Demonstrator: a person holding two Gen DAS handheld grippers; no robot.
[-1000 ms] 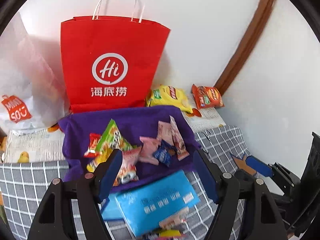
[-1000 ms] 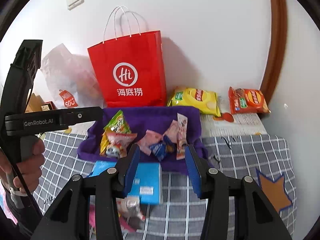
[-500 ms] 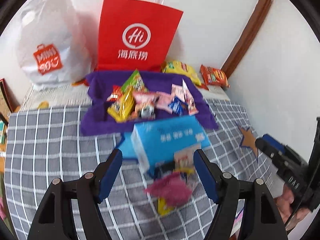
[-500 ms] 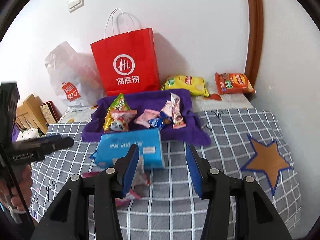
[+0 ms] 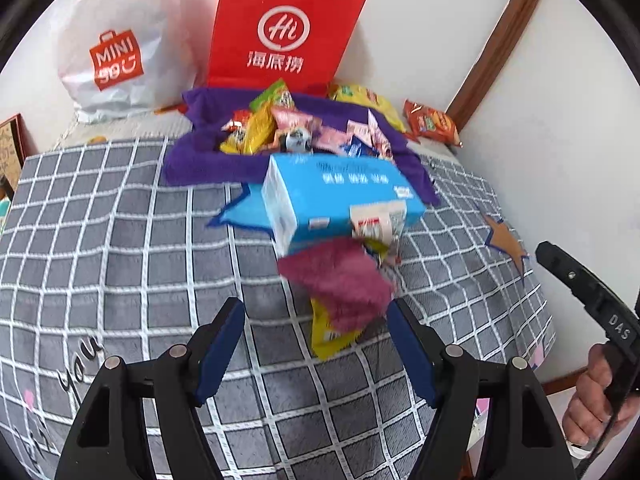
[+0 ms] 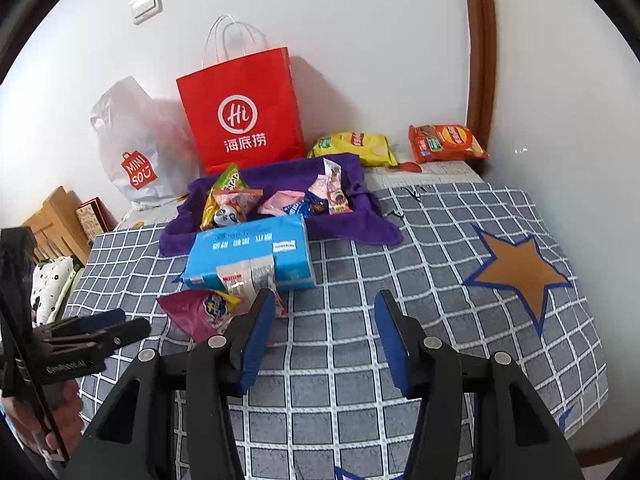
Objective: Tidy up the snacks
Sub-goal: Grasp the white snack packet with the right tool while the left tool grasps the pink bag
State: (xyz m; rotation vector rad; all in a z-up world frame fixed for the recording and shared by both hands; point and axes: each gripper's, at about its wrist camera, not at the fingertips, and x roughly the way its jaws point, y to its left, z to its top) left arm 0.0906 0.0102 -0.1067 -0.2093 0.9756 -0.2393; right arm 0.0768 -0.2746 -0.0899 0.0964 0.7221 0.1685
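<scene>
Over the checked blanket (image 6: 440, 248), both grippers — left (image 5: 316, 344), right (image 6: 324, 336) — have pulled back, empty, right widening.

Bag (image 6: 240, 120): I see matt red paper.
Basket liner (image 6: 352, 224): fuzzy purple cloth.
Snack packets (image 6: 444, 144): glossy plastic film.
Bedcover (image 6: 400, 280): soft checked cloth.

Small snack packets (image 6: 276, 200) heaped in a purple cloth tray (image 6: 360, 216), some upright, some tilted. Blue tissue pack (image 6: 256, 252) lies flat just in front of it. Magenta snack pouch (image 5: 340, 280) and yellow packet (image 5: 332, 332) lie against the pack's near side. Yellow chip bag (image 6: 354, 146) and orange chip bag (image 6: 446, 142) lie flat by the wall.
</scene>
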